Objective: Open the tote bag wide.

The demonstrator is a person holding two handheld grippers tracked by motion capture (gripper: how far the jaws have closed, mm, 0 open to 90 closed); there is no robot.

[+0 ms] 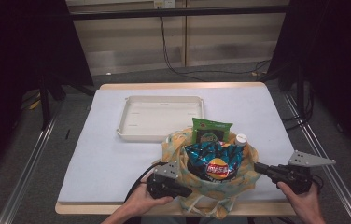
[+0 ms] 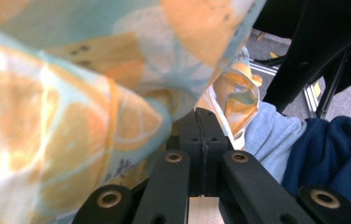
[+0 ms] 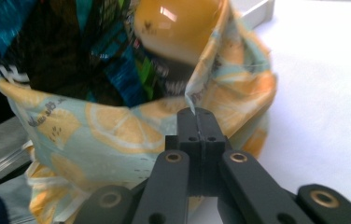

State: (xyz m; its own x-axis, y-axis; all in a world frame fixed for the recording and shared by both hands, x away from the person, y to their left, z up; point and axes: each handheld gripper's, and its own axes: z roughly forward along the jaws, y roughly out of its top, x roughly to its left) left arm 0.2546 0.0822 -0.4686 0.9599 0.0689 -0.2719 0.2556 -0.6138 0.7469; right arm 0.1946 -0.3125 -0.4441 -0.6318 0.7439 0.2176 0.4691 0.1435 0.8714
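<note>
table: white-covered (image 1: 117, 154), cream tray (image 1: 131, 122) toward 12 o'clock
bag: lemon-print bag (image 1: 209, 175) at near edge, snacks inside
left gripper (image 1: 185, 191): jaws pressed together at bag's 9 o'clock rim
right gripper (image 1: 257, 166): jaws pressed together, pinching cloth at 3 o'clock

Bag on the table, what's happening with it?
A person holds a gripper in each hand at the lemon-print cloth bag, which sits at the near edge of the table. The left gripper and the right gripper are both shut, each with a fold of the bag's rim pinched at its tips. The bag holds a blue chip packet, a green packet and a white-capped bottle. A white tray sits behind it with nothing in it.
</note>
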